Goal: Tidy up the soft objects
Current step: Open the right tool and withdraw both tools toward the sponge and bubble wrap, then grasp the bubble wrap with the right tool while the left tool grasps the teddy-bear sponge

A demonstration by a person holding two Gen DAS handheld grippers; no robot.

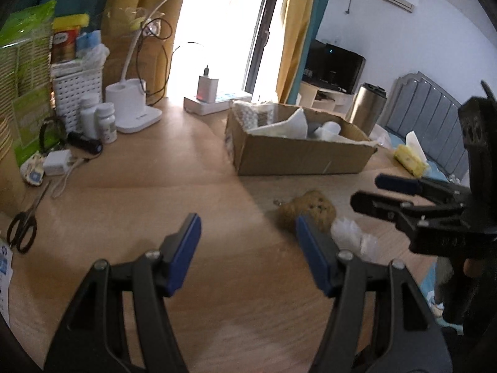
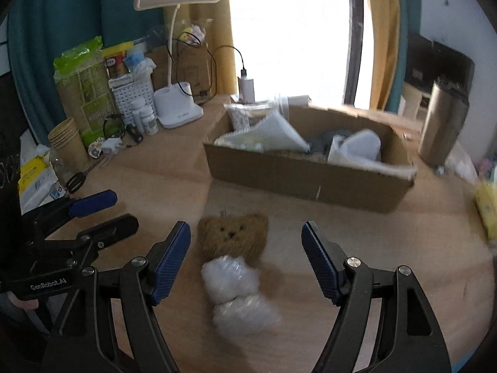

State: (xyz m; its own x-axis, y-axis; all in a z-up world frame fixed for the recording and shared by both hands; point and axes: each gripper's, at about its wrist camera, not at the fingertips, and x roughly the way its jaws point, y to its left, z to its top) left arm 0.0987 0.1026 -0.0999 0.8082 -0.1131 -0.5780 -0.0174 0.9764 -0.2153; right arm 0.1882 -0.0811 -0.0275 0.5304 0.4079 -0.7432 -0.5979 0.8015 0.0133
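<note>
Clearly the right gripper [image 2: 245, 261], jaws apart, is nearer: the brown bear [image 2: 233, 236] and what seems a white wrap [image 2: 233, 283] lie straight ahead between its fingers, while the left gripper [image 1: 248, 248], also apart, has them off to its right.

text: "GenRobot.AI" | on: left hand-held gripper [image 2: 102, 213] body | other labels: too blurred to read

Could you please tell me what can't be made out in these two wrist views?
- Cardboard box floor: hidden by its contents, both views.
- White wrap: partly behind the left gripper in the left view; blurred in the right.
- Plush bear face: blurred, left view.
</note>
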